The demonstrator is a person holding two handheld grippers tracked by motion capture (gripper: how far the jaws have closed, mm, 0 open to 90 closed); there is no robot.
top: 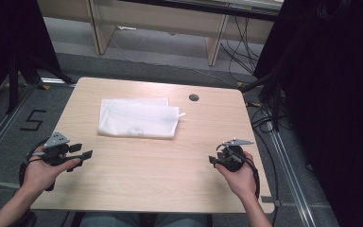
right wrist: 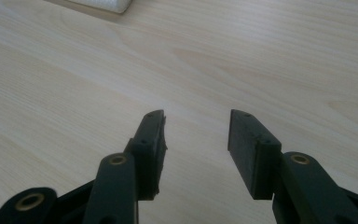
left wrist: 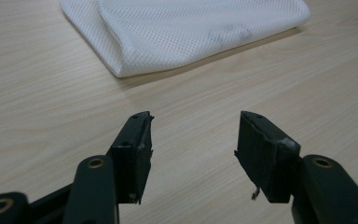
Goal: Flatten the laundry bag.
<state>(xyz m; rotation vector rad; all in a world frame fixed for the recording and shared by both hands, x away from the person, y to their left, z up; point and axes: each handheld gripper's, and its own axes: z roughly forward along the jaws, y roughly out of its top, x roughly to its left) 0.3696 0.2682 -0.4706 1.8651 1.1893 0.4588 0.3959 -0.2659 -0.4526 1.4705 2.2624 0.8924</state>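
A folded white mesh bag (top: 138, 118) lies flat on the wooden table (top: 170, 175), toward the far middle. The left gripper view looks at the mesh bag (left wrist: 186, 32) from close range, its weave and a faint grey mark visible. My left gripper (top: 84, 152) rests at the table's left edge, open, nothing between its jaws; the gap (left wrist: 195, 140) shows bare wood. My right gripper (top: 213, 160) sits near the right front, open and empty (right wrist: 196, 140), pointing left across the table. A corner of the bag (right wrist: 103, 4) peeks in at the top of the right gripper view.
A small dark round grommet (top: 194, 97) is set in the table near its far edge. Black drapes and cables (top: 264, 113) stand to the right of the table. A pale wooden desk frame (top: 99, 28) stands behind on the grey floor.
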